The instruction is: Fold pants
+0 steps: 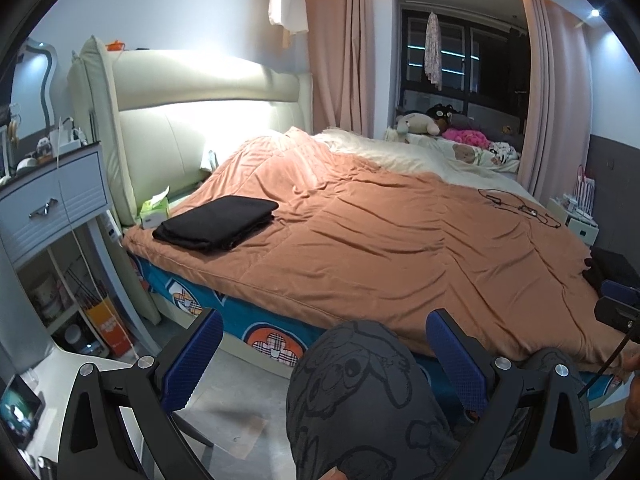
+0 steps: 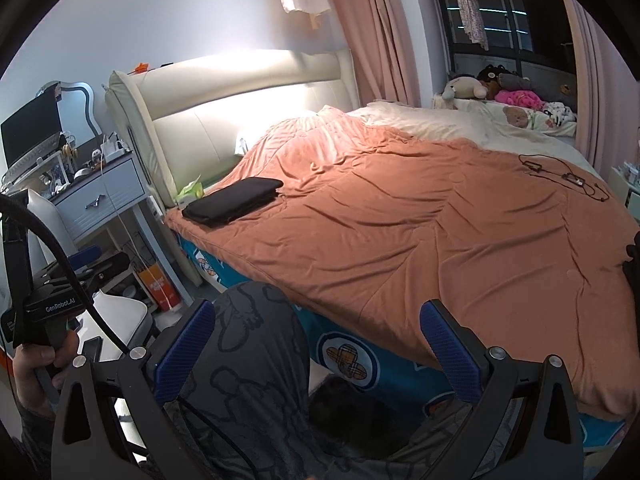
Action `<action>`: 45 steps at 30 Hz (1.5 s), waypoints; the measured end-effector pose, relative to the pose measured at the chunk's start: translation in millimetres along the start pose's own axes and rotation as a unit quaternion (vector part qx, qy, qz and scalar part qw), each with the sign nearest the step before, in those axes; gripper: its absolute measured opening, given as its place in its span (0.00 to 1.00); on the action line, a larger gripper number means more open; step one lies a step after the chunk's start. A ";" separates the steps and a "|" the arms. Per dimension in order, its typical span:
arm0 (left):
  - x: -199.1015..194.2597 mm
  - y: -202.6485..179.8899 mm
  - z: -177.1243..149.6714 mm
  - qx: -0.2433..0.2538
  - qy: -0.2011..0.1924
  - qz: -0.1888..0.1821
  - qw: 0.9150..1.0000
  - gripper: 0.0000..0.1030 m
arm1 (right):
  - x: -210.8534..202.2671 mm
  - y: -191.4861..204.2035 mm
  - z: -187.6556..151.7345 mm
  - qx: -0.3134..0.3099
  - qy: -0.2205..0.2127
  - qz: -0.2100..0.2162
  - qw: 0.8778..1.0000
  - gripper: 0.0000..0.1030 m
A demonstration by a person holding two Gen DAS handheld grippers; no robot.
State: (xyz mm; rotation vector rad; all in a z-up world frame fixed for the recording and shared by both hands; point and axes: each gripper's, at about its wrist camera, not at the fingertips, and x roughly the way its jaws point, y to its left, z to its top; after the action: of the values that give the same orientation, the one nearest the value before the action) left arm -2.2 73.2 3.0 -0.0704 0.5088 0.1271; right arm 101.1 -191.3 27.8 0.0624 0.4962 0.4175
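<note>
Both the left gripper (image 1: 324, 354) and the right gripper (image 2: 316, 344) hang spread wide and empty over the person's patterned knee (image 1: 360, 392), short of the bed's near edge (image 2: 360, 292). Farther off, up and to the left of both, the black pants (image 1: 216, 222) lie folded flat on the orange quilt (image 1: 400, 240) near the headboard (image 1: 208, 120). Their long side runs toward the headboard, and the left gripper looks nearer.

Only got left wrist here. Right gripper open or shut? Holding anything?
Observer: Right gripper is open and empty, aimed over the bed edge.
Operator: Anything left of the nightstand? It's cut off for me.
Observer: A dark monitor stands there.
Operator: What's holding the left gripper?
Observer: A hand around its handle, with a cable arcing over it.
</note>
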 end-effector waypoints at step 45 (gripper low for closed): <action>-18.5 1.8 6.6 0.006 -0.038 -0.004 0.999 0.99 | -9.9 -6.2 -8.9 0.003 -0.017 0.002 1.000 1.00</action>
State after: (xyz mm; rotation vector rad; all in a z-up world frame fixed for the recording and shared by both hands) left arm -15.4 73.7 17.7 -0.0559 0.4331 0.1178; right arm 91.3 -201.4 23.5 0.0753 0.4633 0.4180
